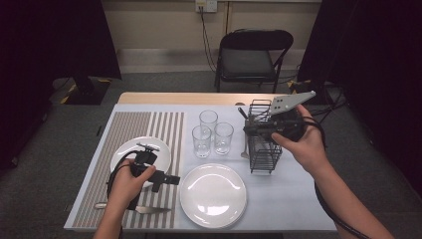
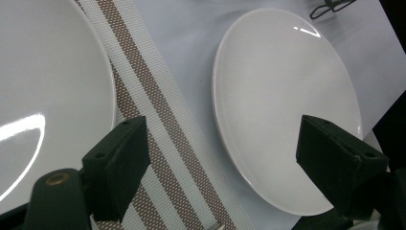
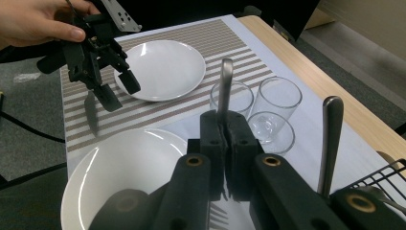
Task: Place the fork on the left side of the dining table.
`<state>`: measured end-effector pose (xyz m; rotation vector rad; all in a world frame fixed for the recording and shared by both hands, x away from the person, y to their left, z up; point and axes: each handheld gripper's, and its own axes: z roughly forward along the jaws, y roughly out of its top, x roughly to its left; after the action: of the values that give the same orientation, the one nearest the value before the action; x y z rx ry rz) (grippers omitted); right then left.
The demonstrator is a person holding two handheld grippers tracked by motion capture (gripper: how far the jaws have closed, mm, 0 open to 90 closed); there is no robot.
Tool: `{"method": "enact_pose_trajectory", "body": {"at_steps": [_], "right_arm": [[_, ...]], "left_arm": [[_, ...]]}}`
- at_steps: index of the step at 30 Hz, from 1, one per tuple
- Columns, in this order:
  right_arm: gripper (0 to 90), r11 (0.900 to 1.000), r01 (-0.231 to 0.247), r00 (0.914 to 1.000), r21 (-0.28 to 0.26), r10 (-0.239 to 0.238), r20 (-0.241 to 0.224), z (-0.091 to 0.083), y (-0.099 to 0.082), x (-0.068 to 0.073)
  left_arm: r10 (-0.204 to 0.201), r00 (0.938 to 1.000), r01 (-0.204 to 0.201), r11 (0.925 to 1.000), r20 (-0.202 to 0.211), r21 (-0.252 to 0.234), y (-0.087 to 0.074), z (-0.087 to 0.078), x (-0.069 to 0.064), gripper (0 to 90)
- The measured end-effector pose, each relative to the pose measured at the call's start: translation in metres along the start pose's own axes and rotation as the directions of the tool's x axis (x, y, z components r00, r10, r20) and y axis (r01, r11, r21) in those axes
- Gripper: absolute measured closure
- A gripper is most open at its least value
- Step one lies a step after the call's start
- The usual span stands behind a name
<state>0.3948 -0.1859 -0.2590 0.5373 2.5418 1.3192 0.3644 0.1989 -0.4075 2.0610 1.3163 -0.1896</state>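
On the tabletop (image 1: 293, 199), a large white plate (image 1: 213, 195) is taken as landmark. Right of it, above the wire rack (image 1: 263, 144), the right hand-held gripper (image 3: 225, 127) is clamped on a utensil handle (image 3: 225, 81). Left of it, the left hand-held gripper (image 2: 220, 158) is held spread, over the striped mat (image 1: 127, 129).

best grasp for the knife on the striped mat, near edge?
Take the knife by its handle end, the left end beside the left forearm, coming straight down from above. It lies flat with the blade pointing right toward the front plate, so jaws should straddle the handle across its width.
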Motion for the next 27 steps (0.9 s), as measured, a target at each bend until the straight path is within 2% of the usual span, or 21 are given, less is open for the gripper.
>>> {"method": "enact_pose_trajectory", "body": {"at_steps": [27], "right_arm": [[88.1,0.9998,-0.02,0.9998,0.008,0.02,-0.009,-0.004,-0.033,0.003]], "left_arm": [[-0.011,0.9999,0.011,0.9999,0.003,-0.003,0.0,0.001,0.0,18.8]]}}
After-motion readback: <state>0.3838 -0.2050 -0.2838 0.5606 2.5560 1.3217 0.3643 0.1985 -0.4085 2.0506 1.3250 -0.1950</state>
